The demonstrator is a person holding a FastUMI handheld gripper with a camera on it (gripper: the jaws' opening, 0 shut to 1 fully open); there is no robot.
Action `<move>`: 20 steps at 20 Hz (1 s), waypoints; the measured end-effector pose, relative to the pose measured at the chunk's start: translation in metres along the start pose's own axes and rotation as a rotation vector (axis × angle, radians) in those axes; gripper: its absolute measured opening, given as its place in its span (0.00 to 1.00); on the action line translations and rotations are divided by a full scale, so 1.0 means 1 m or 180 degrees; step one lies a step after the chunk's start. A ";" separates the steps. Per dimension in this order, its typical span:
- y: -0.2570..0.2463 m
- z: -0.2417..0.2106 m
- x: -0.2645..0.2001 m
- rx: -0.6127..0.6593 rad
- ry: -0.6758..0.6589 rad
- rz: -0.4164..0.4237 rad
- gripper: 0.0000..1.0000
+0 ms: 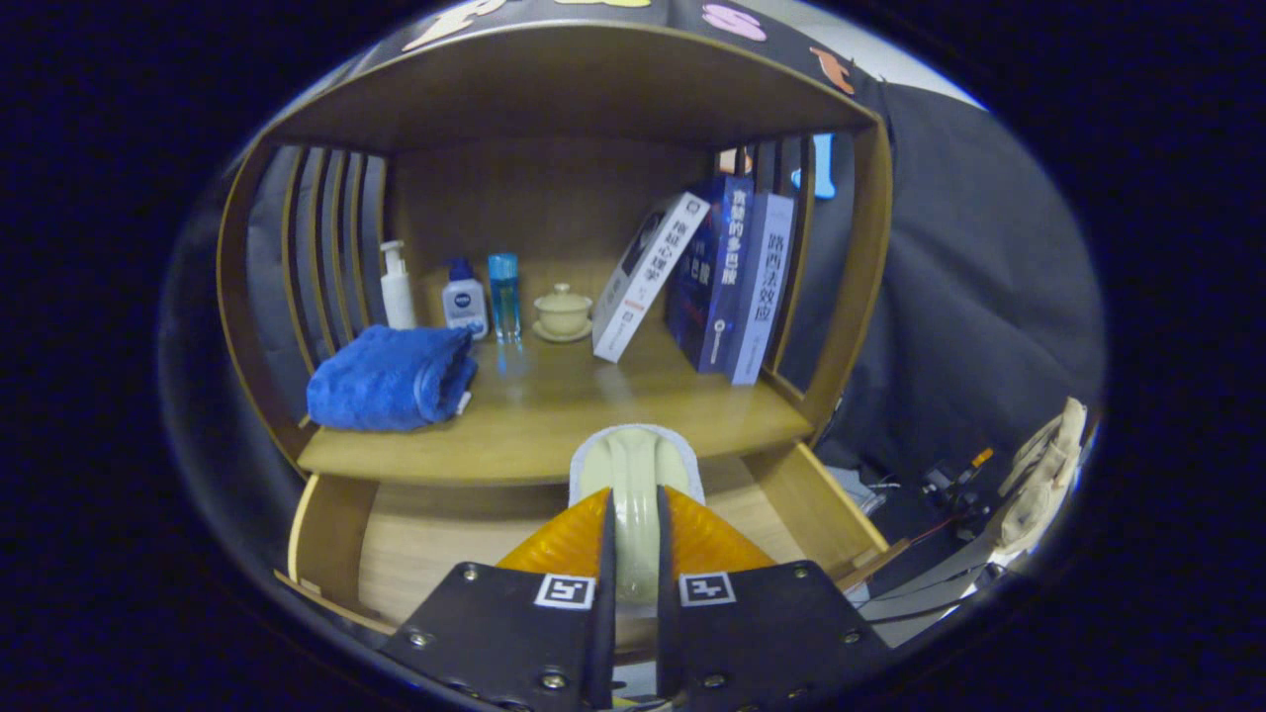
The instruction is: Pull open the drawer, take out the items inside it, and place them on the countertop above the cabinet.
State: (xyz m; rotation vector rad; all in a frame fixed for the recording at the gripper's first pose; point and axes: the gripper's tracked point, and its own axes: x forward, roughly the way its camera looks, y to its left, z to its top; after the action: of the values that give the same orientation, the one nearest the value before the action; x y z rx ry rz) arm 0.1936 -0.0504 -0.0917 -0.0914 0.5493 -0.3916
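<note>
Two fingers of the gripper (633, 554) sat at the bottom centre of the frame, closed on a pale green, white-rimmed item (633, 465), perhaps a spoon or small dish; its shape was hard to make out. The item stood between the fingers and reached just ahead of them, held above the open drawer (415, 554) in the lower part of the frame, its far end level with the front edge of the countertop (554, 415). On the countertop, mid-frame, lay a folded blue towel (391, 379) at the left, then a white pump bottle (397, 287), a small white bottle (464, 302), a blue bottle (504, 282), a lidded cup (562, 311) and leaning books (712, 277) at the right.
</note>
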 end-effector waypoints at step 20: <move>0.033 0.026 0.116 0.0190 -0.0073 0.0370 0.17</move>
State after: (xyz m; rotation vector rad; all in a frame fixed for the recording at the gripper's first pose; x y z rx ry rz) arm 0.3093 -0.0657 -0.1324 -0.0066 0.5173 -0.2930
